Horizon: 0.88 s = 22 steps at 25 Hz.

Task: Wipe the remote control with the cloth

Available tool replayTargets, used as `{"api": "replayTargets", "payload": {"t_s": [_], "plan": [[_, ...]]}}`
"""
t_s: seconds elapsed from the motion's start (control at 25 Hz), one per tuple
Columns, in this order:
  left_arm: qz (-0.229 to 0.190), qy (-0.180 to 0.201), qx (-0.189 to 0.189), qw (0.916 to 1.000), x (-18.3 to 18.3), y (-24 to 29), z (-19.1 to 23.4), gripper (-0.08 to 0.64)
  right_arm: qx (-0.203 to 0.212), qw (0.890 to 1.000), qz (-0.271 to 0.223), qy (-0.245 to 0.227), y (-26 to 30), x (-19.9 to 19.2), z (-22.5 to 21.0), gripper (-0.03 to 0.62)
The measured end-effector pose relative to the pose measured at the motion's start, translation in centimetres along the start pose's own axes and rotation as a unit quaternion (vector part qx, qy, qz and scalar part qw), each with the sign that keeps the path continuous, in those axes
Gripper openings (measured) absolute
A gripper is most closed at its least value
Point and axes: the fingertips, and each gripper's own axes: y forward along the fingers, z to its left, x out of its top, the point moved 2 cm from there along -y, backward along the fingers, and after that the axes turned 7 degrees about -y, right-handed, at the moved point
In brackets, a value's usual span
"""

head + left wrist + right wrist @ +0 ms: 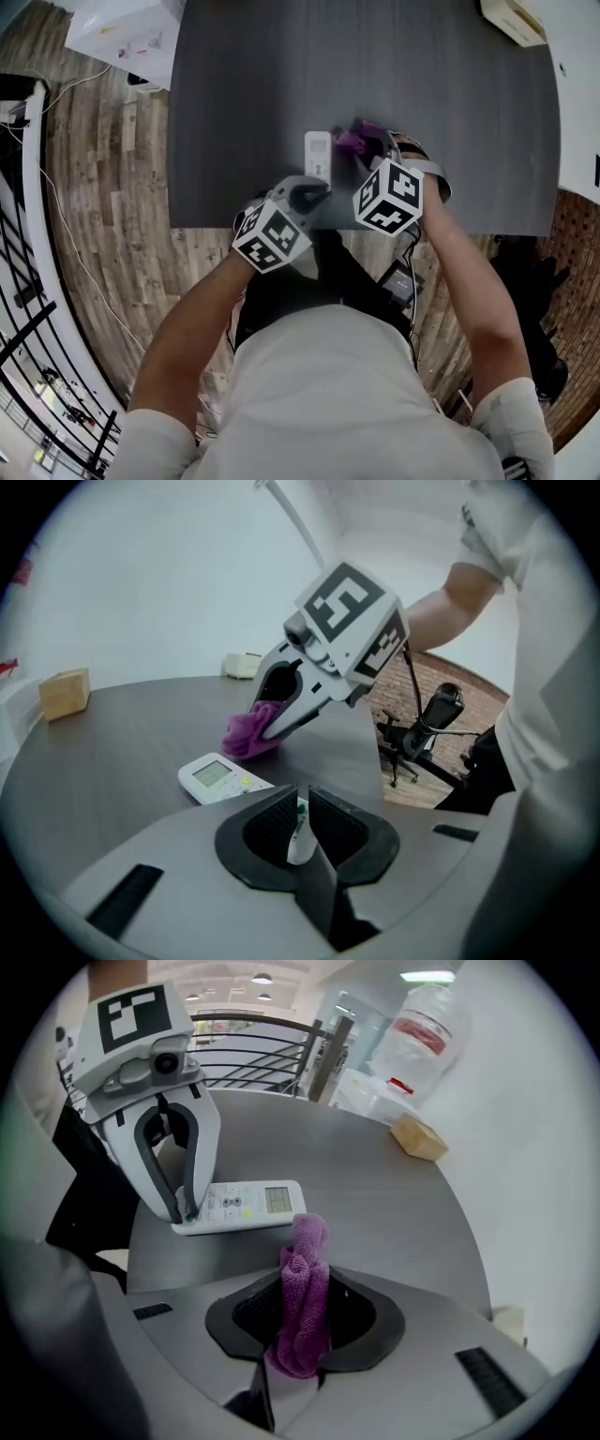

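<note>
At the near edge of the dark bench [450, 112], the left hand-held gripper [300, 823] is clenched on the near end of the remote control [220, 778]. The remote lies flat on the bench, display up, its length running away from the person. To its right, the right hand-held gripper [302, 1324] points steeply down and grasps the purple cloth [307, 1241], bunched between its jaws. The cloth's free end hangs just beside the remote's display end; whether they touch cannot be told. Well beyond sits a small cardboard box [419, 1138].
</note>
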Motion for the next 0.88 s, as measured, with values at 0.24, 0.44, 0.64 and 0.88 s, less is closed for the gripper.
{"api": "replayTargets", "payload": {"t_s": [0.24, 0.44, 0.64, 0.88], "plan": [[-0.014, 0.086, 0.000, 0.9962, 2.5, -2.8, 1.3, 0.032, -0.001, 0.993, -0.013, 0.113, -1.4, -1.8, -0.1, 0.101], [0.088, 0.262, -0.034, 0.9604, 1.7, -3.0, 3.2, 0.150, 0.017, 0.958, -0.057, 0.281, -0.8, -0.9, -1.3, 0.101], [0.140, 0.318, -0.080, 0.9343, 0.5, -0.9, 3.0, 0.150, 0.005, 0.948, -0.086, 0.307, 0.2, 1.2, -2.5, 0.101], [0.166, 0.291, -0.127, 0.9334, 0.7, -0.5, 3.0, 0.150, -0.027, 0.956, -0.115, 0.269, -0.4, 2.6, -3.2, 0.101]]}}
